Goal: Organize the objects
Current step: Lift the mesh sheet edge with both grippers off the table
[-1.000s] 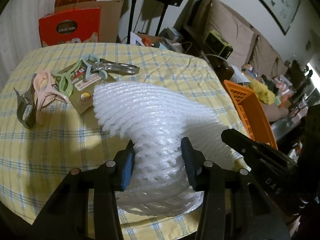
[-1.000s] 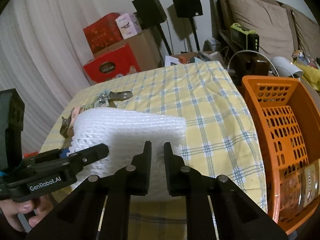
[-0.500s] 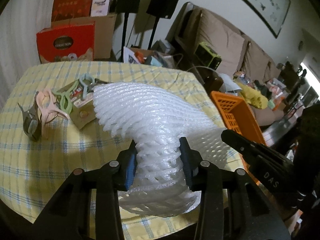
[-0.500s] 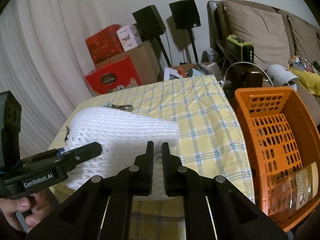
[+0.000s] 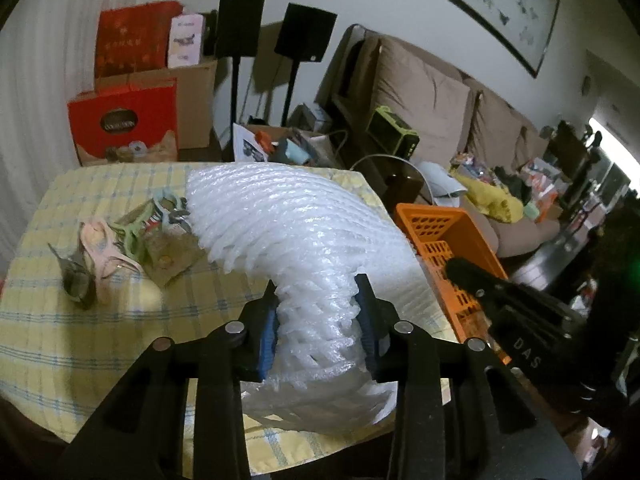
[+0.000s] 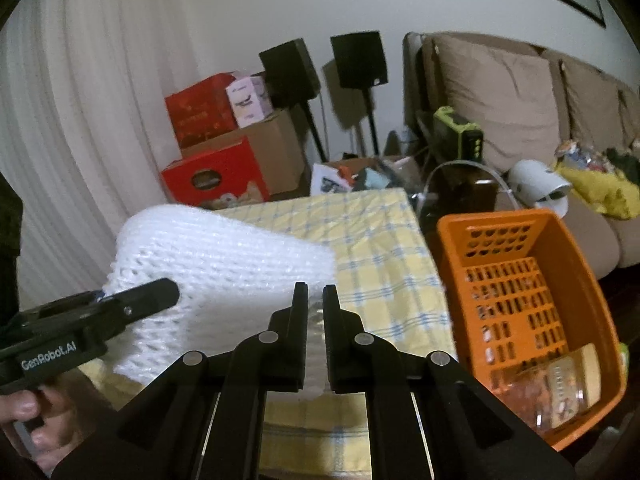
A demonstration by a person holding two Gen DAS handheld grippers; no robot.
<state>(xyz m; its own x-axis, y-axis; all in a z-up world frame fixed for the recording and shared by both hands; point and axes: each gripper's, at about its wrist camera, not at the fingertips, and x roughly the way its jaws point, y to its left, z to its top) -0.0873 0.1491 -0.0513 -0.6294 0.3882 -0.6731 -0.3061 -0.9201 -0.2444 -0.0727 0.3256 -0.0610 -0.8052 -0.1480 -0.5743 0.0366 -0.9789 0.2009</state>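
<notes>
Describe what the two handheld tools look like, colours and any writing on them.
Both are matte black plastic with silver rivets at the linkage joints. The left tool has blue pads on its fingers' inner faces; its side reads "GenRobot.AI" in white in the right wrist view. The right tool has flat black fingers, and its body shows the letters "DAS" in the left wrist view. No cables or sleeves show.

Mounted just behind each pair of fingers (image 5: 362,312), facing forward, close over the bench (image 5: 100,320). Both sharing the orange basket (image 6: 520,280) and sofa (image 6: 500,92) beyond.
</notes>
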